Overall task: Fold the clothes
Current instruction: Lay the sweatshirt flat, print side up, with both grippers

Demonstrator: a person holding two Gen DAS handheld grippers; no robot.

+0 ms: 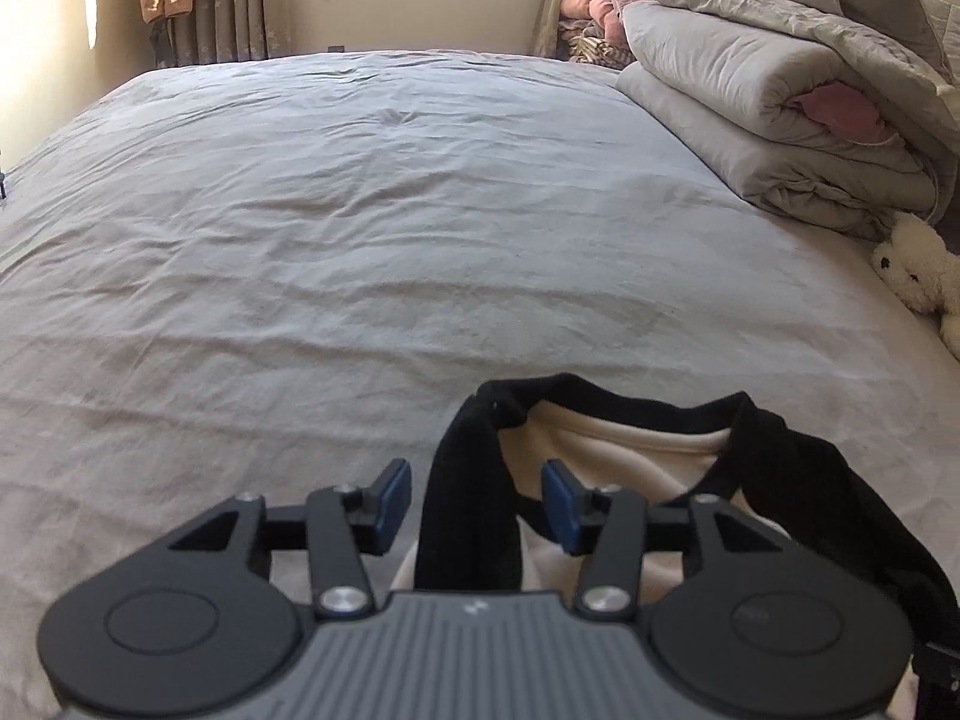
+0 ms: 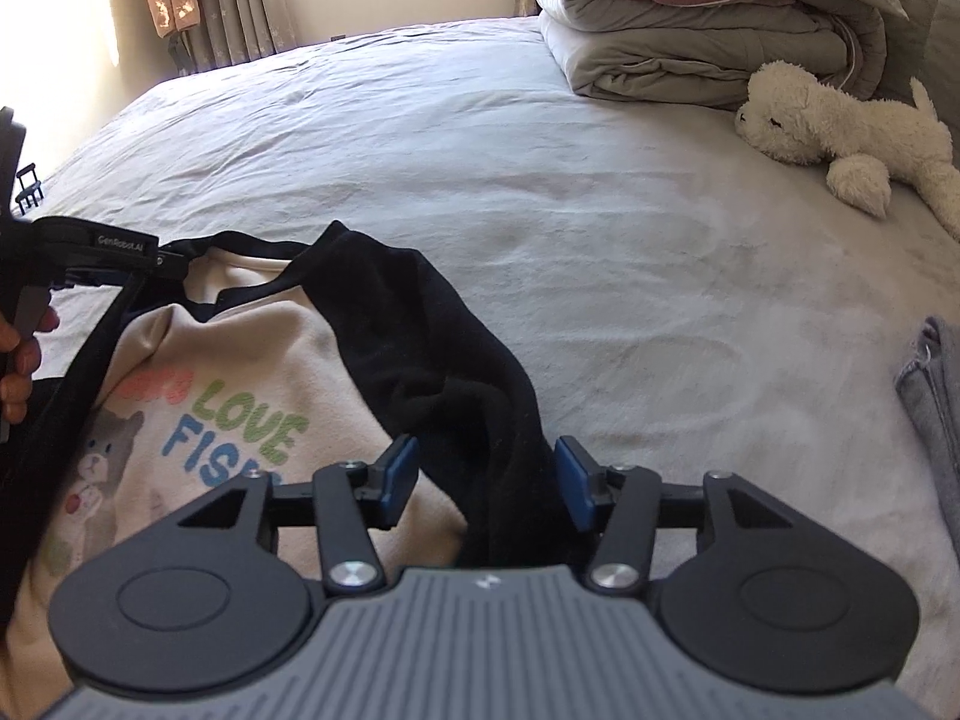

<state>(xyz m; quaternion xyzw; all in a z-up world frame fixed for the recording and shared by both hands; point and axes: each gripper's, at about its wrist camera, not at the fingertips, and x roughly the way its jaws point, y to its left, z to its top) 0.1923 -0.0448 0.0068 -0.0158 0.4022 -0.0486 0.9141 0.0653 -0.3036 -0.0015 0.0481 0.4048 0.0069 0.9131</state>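
Note:
A cream sweatshirt (image 2: 240,360) with black sleeves, a black collar and a cat print reading "LOVE FISH" lies flat on the bed, collar away from me. In the left wrist view its neck opening (image 1: 600,450) shows, and one black sleeve (image 1: 468,510) runs up between the blue pads of my left gripper (image 1: 477,507). The jaws stand apart and the pads do not press on it. My right gripper (image 2: 486,480) is open over the other black sleeve (image 2: 444,372), which lies bunched between its pads. The left gripper's body (image 2: 90,246) and a hand (image 2: 18,354) show at the left.
The grey bed sheet (image 1: 360,210) stretches far ahead. A folded grey quilt (image 2: 690,18) is stacked at the back right, with a white plush toy (image 2: 840,132) beside it. A grey garment (image 2: 936,396) lies at the right edge. Curtains and a window stand behind the bed.

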